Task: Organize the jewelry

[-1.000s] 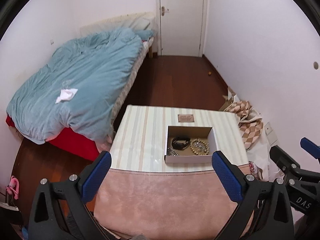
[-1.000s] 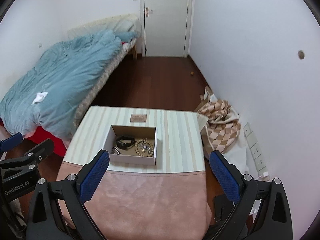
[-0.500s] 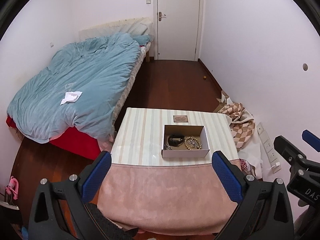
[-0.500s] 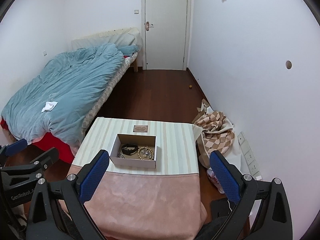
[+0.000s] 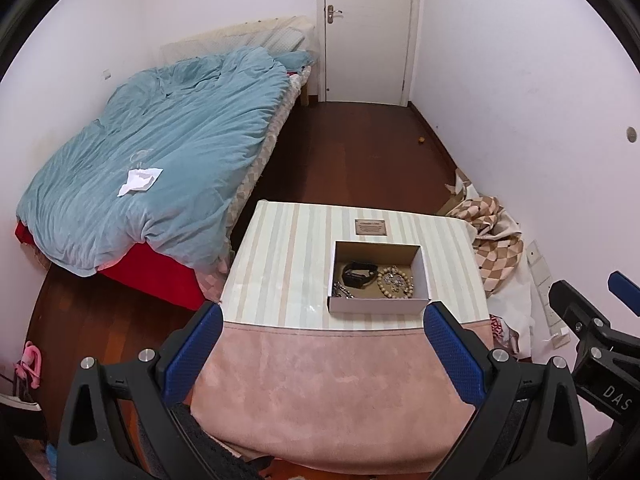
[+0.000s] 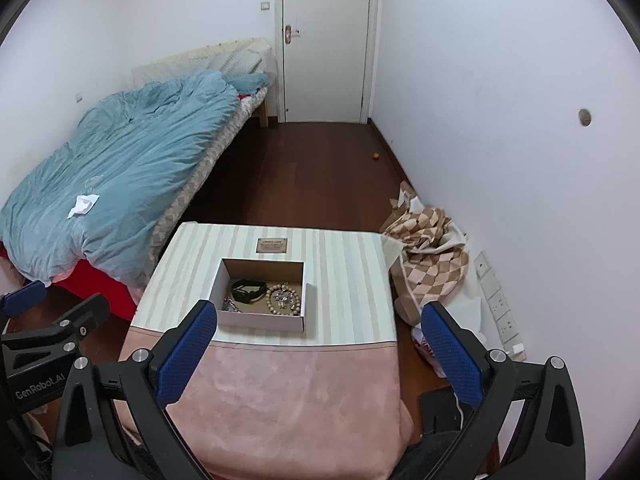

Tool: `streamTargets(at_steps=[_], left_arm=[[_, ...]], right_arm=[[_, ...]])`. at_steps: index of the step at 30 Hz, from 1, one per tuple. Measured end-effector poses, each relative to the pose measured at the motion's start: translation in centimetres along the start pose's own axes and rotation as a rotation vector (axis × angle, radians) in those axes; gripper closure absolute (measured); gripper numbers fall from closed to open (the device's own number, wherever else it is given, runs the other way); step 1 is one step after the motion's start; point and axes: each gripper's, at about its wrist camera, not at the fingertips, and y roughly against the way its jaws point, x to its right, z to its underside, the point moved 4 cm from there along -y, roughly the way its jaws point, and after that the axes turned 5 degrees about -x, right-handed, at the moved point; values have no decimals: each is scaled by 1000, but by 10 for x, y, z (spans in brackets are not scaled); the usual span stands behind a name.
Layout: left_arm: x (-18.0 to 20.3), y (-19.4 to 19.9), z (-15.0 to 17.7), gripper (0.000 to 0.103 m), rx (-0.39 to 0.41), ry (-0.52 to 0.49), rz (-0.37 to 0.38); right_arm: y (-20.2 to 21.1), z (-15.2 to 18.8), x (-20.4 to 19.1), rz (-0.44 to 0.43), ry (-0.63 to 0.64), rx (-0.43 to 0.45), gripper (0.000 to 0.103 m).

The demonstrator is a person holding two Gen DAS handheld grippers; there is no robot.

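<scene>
An open white cardboard box (image 5: 378,304) (image 6: 260,322) sits on the striped part of the table. Inside lie a black band (image 5: 360,273) (image 6: 249,290), a ring of pale beads (image 5: 396,282) (image 6: 284,299) and a silver chain (image 5: 342,290) (image 6: 230,304). A small brown card (image 5: 370,227) (image 6: 272,245) lies just behind the box. My left gripper (image 5: 324,354) is open and empty, held high above the pink near end of the table. My right gripper (image 6: 318,352) is open and empty at a similar height.
The table (image 5: 280,248) has a striped far half and a pink cloth (image 5: 332,388) near half. A bed with a blue duvet (image 5: 160,160) stands at the left. A checkered cloth pile (image 6: 434,252) lies at the right wall. A white door (image 6: 326,40) is at the back.
Both grippers have risen and pulled back from the table, so the box looks smaller and more of the room shows. Both stay open and empty.
</scene>
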Motion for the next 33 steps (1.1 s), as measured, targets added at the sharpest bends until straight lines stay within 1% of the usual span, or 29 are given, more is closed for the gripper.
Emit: streamTargets(at_steps=[6,12,20,33], left_arm=[[1,-21,-14,1,-53,-6,-4],[4,-38,-25,1,-97,-3,-3],[9,-48,-33,1,-116,-20,-7],[9,-52,-33,1,-121,-18,-9]], right_arm=[[-19,-15,-1,-1,4,-33,0],[-41,-27,-1,2,13,-88,0],[-57,-32,-2,18,27,-124,0],[-63,-34,-3,25,34,-137,0]])
